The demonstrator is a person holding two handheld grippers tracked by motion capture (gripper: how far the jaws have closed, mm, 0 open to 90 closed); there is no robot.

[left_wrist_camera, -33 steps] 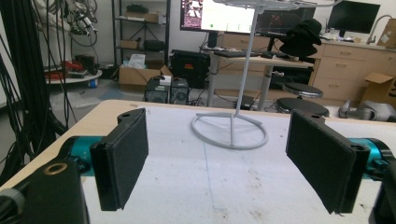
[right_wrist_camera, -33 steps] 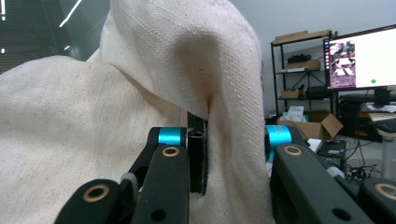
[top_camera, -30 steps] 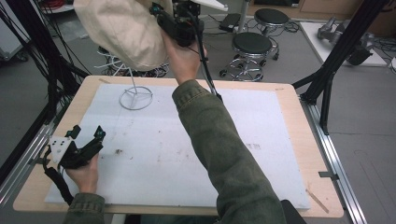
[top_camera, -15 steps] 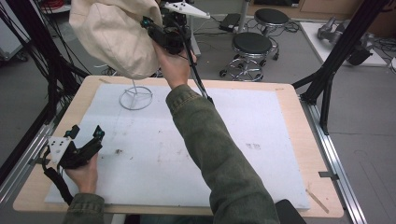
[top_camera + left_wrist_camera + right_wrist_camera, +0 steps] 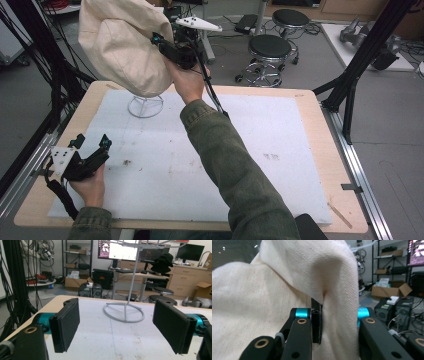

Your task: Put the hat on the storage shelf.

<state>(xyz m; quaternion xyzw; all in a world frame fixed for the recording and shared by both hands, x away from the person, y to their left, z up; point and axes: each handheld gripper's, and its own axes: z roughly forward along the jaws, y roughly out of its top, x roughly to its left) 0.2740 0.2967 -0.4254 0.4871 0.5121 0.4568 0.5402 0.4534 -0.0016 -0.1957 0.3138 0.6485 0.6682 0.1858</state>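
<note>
While one left gripper [image 5: 92, 145] rests released, one right gripper [image 5: 161, 44] grasps one cream bag [image 5: 125, 45].

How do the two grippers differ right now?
The left gripper sits low by the white mat with its jaws wide apart and nothing between them. The right gripper is raised above the wire stand, its jaws pinched on the cream cloth. Both are black, hand-held, with teal joints.

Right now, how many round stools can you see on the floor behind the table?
2. One black-topped stool stands just beyond the table's far edge, near its middle. The second stool is farther back and right, near the frame's top. Others may be hidden behind the cream cloth bag.
</note>
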